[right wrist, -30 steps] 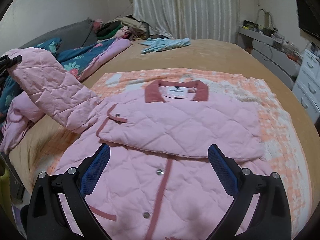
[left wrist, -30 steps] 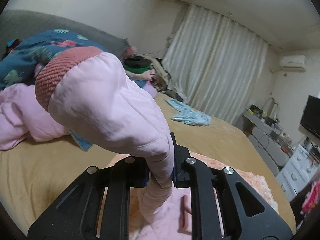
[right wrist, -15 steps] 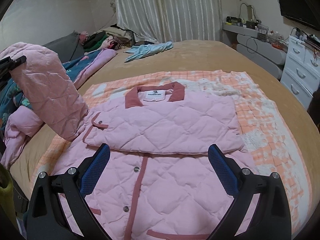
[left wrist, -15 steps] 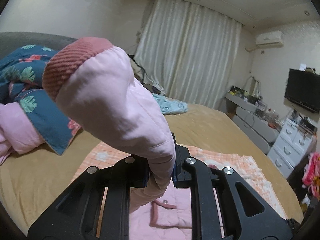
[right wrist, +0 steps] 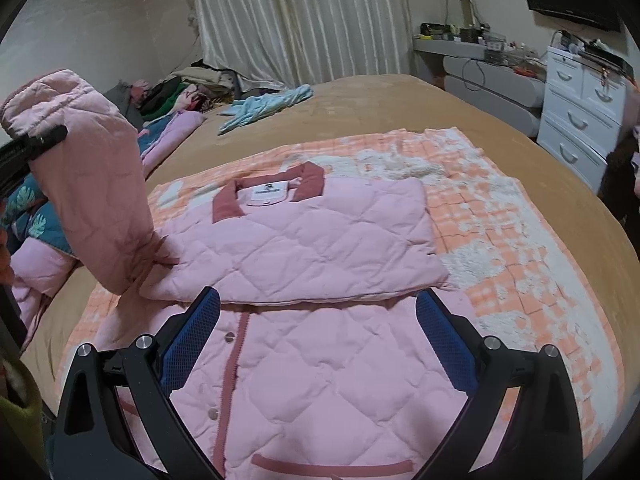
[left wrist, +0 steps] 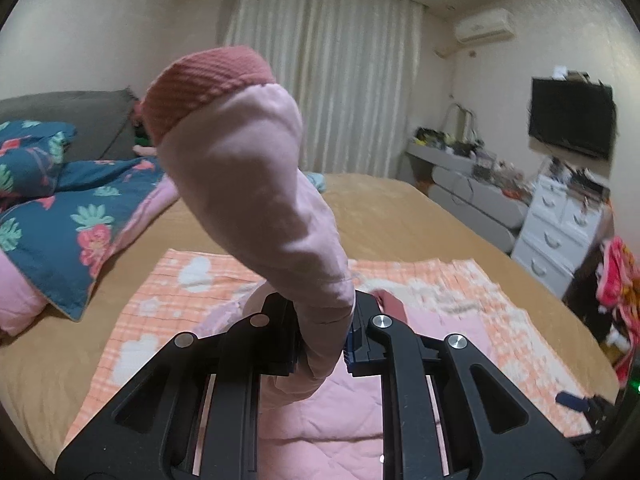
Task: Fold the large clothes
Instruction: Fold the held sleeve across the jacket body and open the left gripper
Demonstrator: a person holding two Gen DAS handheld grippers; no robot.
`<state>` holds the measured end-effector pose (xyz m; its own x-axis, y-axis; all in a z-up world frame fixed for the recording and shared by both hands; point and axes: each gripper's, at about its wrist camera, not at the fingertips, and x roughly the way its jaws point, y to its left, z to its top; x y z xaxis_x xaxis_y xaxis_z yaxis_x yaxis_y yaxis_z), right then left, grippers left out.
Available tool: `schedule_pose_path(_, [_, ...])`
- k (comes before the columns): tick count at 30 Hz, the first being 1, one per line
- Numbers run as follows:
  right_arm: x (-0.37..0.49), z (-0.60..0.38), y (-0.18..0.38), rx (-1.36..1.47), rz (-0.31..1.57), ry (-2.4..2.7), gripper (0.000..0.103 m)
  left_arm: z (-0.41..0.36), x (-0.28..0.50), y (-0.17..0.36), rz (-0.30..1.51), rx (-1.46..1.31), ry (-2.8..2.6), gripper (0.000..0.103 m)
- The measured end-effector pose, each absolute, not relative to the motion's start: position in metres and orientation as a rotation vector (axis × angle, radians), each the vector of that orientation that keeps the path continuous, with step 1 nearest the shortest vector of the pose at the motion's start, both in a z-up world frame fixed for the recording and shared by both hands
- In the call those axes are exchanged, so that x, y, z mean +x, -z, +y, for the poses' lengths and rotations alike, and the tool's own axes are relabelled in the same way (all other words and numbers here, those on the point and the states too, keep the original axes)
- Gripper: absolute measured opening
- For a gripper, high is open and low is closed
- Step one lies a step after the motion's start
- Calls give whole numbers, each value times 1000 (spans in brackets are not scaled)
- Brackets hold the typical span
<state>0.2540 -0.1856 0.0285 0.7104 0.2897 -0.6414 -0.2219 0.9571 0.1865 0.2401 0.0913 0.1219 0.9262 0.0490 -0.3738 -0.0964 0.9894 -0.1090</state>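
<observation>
Item: pink quilted jacket (right wrist: 320, 240), lying front-up on the orange checked blanket (right wrist: 520, 240) spread over the bed (right wrist: 400, 108). We note the far sleeve already folded across the chest, below the dusty-red collar (right wrist: 308, 178).

Left gripper (left wrist: 322, 344): jaws pinched tight on the near sleeve (left wrist: 256, 184) a little below its ribbed cuff (left wrist: 208, 80). In the right wrist view, the sleeve stands up off the jacket's left edge, the cuff end uppermost.

Right gripper (right wrist: 318, 340): jaws spread wide, nothing between them, hovering above the jacket's lower front near the snap placket (right wrist: 232, 360).

Step in hand, as we judge it: the second sleeve fold.

Next move calls for, in our view: carrying the held sleeve over the chest and laying it flat on the folded one, with the cuff inside the body outline, before we let go. The empty gripper could steady the body panel.
</observation>
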Motion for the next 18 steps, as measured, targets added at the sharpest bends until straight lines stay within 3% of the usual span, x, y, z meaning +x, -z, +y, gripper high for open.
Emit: schedule_pose_path(18, [266, -247, -3, 218, 762, -174, 98, -15, 281, -31, 576, 124, 88, 9])
